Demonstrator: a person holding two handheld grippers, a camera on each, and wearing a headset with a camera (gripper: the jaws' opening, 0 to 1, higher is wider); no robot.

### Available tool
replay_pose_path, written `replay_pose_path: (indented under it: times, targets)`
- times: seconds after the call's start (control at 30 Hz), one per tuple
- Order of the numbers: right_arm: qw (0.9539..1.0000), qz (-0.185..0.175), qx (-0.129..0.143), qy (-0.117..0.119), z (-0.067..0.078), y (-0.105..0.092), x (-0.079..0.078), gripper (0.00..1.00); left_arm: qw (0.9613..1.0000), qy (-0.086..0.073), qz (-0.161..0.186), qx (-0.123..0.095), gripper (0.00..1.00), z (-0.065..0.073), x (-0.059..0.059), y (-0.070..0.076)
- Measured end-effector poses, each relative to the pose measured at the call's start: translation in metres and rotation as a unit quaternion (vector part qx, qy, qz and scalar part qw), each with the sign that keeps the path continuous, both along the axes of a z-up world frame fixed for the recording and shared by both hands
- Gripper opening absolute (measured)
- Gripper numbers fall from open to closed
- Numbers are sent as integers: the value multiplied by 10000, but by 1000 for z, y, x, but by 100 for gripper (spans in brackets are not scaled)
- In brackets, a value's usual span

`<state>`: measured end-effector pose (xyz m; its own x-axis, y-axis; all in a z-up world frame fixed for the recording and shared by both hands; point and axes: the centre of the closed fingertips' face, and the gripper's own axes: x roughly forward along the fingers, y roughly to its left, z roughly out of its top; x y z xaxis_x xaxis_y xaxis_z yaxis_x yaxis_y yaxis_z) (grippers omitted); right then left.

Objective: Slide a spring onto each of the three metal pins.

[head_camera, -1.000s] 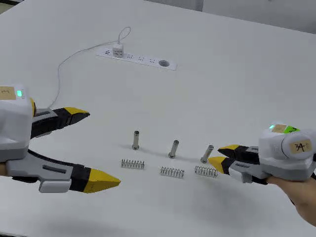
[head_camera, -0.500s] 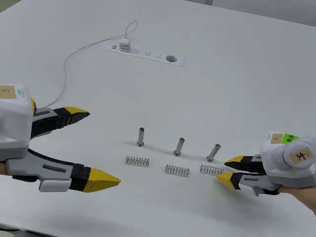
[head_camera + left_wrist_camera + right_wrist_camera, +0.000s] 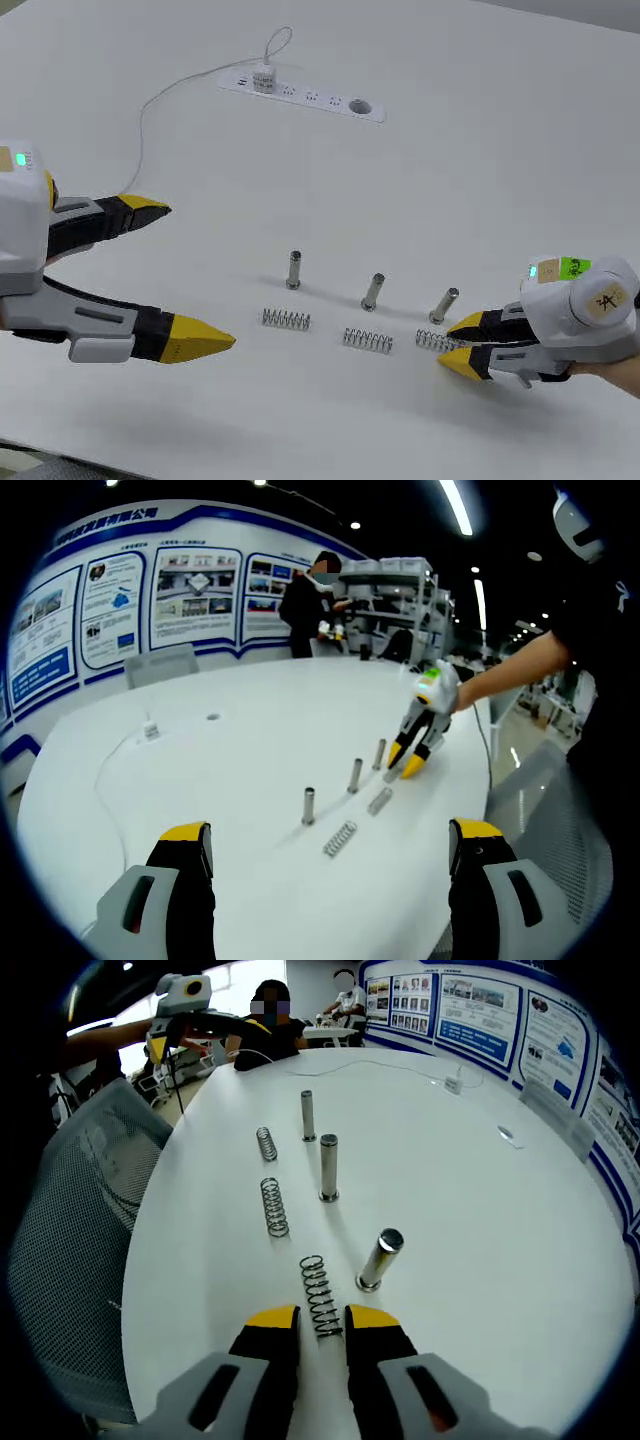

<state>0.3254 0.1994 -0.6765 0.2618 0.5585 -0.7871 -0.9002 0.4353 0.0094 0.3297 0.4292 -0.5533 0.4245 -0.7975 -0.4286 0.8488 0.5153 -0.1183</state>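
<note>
right gripper (image 3: 322, 1312): jaws nearly together, straddling near end of rightmost spring (image 3: 319, 1290); pinched or not, can't tell
rightmost spring: flat on table (image 3: 450, 180), just beside its standing pin (image 3: 380, 1258)
left gripper (image 3: 195, 276): spread wide, empty, well apart from that pin
risk: end-only grip, spring could pivot or pop out; pin may tip if nudged

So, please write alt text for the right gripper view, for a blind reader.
Yellow-tipped fingers of the right gripper sit slightly apart on either side of the nearest spring on a white table. Three pins stand in a row, each with a spring lying beside it.
</note>
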Motion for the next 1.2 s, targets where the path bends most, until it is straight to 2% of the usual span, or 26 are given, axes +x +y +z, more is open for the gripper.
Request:
replay_pose_path:
  times: [0.17, 0.27, 0.43, 0.53, 0.57, 0.6, 0.63, 0.7, 0.8, 0.87, 0.93, 1.0, 1.1, 1.2]
  targets:
    - [9999, 165, 27, -27, 1, -1, -1, 18, 10000, 32, -36, 32, 100, -2, -1, -3]
    - [9993, 375, 43, -19, -1, 1, -5, 11, 10000, 22, -65, 38, 100, 0, -1, -6]
    - [9996, 283, 67, -39, 0, -1, -4, 11, 9999, 22, -132, 74, 100, 0, -3, -10]
    - [9995, 283, -9, -143, -1, 1, -5, 11, 9997, 26, -197, 128, 100, -2, -5, -13]
    - [9990, 346, -88, -274, 0, 1, -5, 11, 9997, 34, -213, 130, 100, -2, -6, -13]
    - [9987, 366, -123, -340, 1, 1, -6, 11, 9997, 46, -234, 70, 100, 0, -7, -15]
    - [9985, 352, -164, -398, 1, 2, -6, 10, 9997, 91, -229, -85, 100, 3, -8, -18]
    - [9974, 400, -286, -530, 2, 2, -5, 10, 9997, 83, -187, -107, 100, 4, -6, -17]
    - [9969, 280, -469, -558, 2, 3, -5, 10, 9997, 45, -252, -32, 99, 4, -6, -17]
    - [9957, 343, -567, -643, 2, 5, -3, 10, 9996, 36, -293, -45, 99, 6, -6, -19]
    - [9957, 297, -630, -607, 3, 5, -3, 10, 9994, 30, -345, -84, 99, 8, -7, -22]
    - [9957, 252, -643, -616, 5, 3, -2, 10, 9992, 6, -385, -79, 99, 10, -7, -25]
    - [9967, 112, -499, -628, 17, 2, -3, 10, 9989, -42, -456, -120, 99, 13, -9, -29]
    - [9961, 116, -541, -695, 28, -1, -5, 10, 9984, -99, -546, -119, 98, 15, -11, -34]
